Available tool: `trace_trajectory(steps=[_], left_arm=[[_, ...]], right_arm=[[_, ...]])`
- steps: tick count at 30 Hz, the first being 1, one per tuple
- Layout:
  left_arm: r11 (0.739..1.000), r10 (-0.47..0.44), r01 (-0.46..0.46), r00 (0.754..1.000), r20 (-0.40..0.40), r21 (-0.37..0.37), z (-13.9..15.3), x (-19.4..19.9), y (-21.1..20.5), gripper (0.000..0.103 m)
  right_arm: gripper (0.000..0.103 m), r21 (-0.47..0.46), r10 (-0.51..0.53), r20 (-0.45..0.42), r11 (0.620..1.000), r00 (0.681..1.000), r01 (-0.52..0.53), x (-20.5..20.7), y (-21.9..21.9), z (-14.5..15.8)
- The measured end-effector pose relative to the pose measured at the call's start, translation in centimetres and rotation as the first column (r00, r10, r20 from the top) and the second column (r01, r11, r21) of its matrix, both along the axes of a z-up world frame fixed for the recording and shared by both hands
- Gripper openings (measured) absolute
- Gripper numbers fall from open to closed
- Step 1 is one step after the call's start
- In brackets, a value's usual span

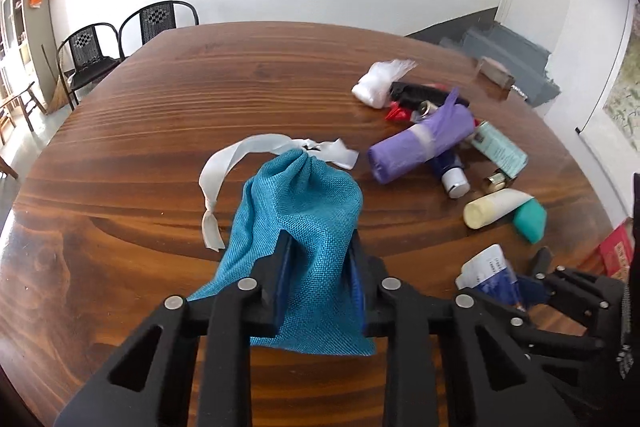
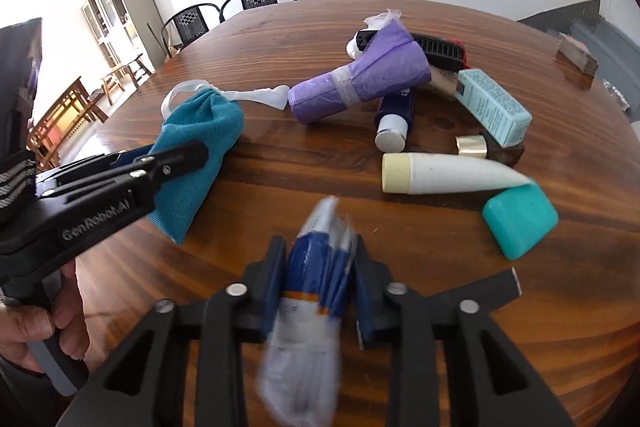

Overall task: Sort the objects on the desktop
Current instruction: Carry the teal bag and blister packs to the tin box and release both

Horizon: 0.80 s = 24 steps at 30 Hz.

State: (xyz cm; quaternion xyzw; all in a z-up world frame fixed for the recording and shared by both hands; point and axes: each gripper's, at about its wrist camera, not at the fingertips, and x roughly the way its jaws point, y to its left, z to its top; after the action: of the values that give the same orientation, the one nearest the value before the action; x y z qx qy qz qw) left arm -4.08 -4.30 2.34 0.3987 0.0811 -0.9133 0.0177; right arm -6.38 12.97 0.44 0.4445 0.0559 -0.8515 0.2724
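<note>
Left wrist view: the left gripper (image 1: 320, 263) has its jaws clamped on the lower part of a teal woven drawstring pouch (image 1: 304, 203), the fabric bunched between the blue pads. The pouch's tied neck points away from the camera, and its white ribbon (image 1: 224, 167) loops out onto the wooden table (image 1: 160, 99). The pouch lies towards the near edge, left of the clutter.

Right wrist view: the right gripper (image 2: 318, 267) is clamped on a blue-and-white plastic packet (image 2: 316, 267), which is blurred, so its print cannot be read. Its jaws press the packet's sides, close to the near edge. At the left of this view a hand (image 2: 36, 327) grips the handle of the other gripper.

Beyond the packet lie a white tube with a cream cap (image 2: 448, 173) and, touching its tail, a teal soap-shaped block (image 2: 520, 221). Farther back sit a gold-capped dark item (image 2: 488, 147), a dark blue bottle with a white cap (image 2: 392, 119), a pale blue box (image 2: 492, 105) and a purple roll of bags (image 2: 360, 83) resting across the bottle. Behind these is a black comb-like item (image 2: 436, 51). A small brown block (image 2: 576, 57) lies near the far right edge. Two black chairs (image 1: 120, 39) stand past the far corner.
</note>
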Motion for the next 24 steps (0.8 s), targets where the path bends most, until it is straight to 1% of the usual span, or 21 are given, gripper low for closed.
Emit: trace_trajectory(steps=[5, 9, 11, 15, 20, 24], left_arm=[[1.0, 0.0, 0.0, 1.0, -0.015, 0.016, 0.6, 0.3, 0.2, 0.022], [1.0, -0.009, 0.01, 0.999, -0.044, 0.025, 1.4, 1.2, 0.6, 0.021], [1.0, -0.01, 0.011, 0.998, -0.065, 0.007, 1.9, 1.6, 1.1, 0.021], [0.997, -0.006, -0.004, 0.992, -0.128, -0.077, 3.3, 2.6, 2.8, 0.021], [0.994, -0.022, 0.003, 0.984, -0.174, -0.109, 4.4, 3.4, 4.7, 0.021], [0.991, -0.058, 0.033, 0.98, -0.192, -0.131, 5.0, 3.6, 6.6, 0.021]], right_arm=[[0.032, -0.021, -0.006, 0.005, 1.0, 1.0, 0.006, 0.8, 0.4, 0.2], [0.032, -0.068, -0.027, -0.016, 0.997, 1.0, 0.025, 1.8, 1.3, 1.2], [0.032, -0.093, -0.038, -0.027, 0.995, 0.999, 0.035, 2.3, 1.9, 1.7], [0.032, -0.134, -0.083, -0.06, 0.988, 0.995, 0.074, 3.2, 3.2, 2.7], [0.032, -0.167, -0.14, -0.089, 0.978, 0.986, 0.124, 4.2, 5.1, 3.7], [0.032, -0.187, -0.198, -0.111, 0.967, 0.974, 0.175, 5.4, 7.7, 4.3]])
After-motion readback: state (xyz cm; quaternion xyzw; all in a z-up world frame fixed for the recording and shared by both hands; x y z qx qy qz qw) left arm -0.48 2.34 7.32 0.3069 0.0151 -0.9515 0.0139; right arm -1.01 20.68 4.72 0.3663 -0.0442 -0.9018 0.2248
